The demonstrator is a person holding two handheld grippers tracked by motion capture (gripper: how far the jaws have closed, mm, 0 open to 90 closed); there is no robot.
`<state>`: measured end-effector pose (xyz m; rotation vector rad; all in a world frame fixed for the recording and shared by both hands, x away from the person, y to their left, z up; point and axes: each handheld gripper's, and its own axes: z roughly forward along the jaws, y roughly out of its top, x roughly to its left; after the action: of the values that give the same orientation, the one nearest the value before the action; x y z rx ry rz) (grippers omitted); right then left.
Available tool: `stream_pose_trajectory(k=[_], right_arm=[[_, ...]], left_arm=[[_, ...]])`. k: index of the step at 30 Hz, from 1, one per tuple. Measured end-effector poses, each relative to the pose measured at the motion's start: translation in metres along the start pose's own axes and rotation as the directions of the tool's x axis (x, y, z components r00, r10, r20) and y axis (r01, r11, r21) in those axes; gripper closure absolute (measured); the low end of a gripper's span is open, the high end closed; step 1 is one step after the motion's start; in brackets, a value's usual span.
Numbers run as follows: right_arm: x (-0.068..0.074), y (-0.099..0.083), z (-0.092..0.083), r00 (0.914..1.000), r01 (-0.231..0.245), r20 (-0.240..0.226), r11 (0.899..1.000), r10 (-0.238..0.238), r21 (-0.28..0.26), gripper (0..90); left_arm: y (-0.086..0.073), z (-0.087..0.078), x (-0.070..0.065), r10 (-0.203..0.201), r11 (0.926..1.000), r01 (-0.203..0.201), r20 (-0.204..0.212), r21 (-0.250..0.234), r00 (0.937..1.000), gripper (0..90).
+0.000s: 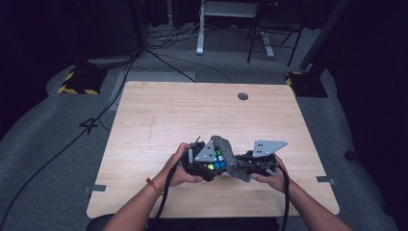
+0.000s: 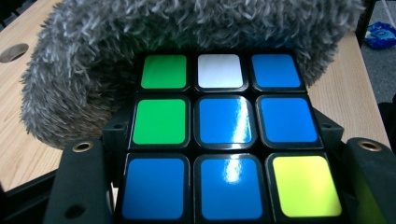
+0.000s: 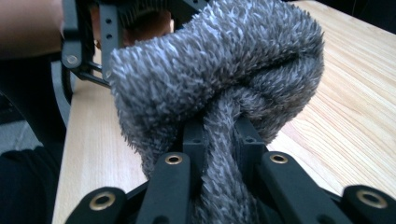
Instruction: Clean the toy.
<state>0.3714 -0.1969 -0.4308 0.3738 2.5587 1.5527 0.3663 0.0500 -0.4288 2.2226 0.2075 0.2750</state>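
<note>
Both forearms are bare, no sleeves in sight, and the left wrist wears a thin orange band (image 1: 153,185). The left gripper (image 1: 204,161) and right gripper (image 1: 255,161) are black, each topped by a grey three-cornered plate dotted with small holes. A black cable (image 1: 166,192) trails from each. The fingers (image 3: 170,186) are matt black bars with brass-ringed screw holes

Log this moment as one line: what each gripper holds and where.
left gripper: shut on puzzle cube | right gripper: shut on grey fuzzy cloth | cloth against cube's far side | both near table front edge
</note>
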Motion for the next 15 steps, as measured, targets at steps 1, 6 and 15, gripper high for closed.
stream_pose_trajectory(k=[1, 6, 15], right_arm=[[0.000, -0.001, 0.000, 1.0000, 0.003, -0.003, 1.000, -0.003, -0.004, 79.2], [0.013, 0.008, 0.001, 0.9969, 0.076, 0.022, 0.997, -0.075, -0.020, 79.5], [0.003, 0.005, 0.000, 0.9998, -0.002, 0.021, 1.000, 0.002, -0.001, 79.4]], left_arm=[[0.000, -0.001, -0.001, 0.003, 1.0000, -0.003, -0.004, -0.003, 1.0000, 32.5], [0.003, 0.004, -0.006, 0.027, 0.9992, -0.027, -0.009, 0.030, 0.9996, 33.1], [0.003, 0.005, -0.004, 0.021, 0.9992, -0.020, -0.029, 0.034, 0.9994, 33.3]])
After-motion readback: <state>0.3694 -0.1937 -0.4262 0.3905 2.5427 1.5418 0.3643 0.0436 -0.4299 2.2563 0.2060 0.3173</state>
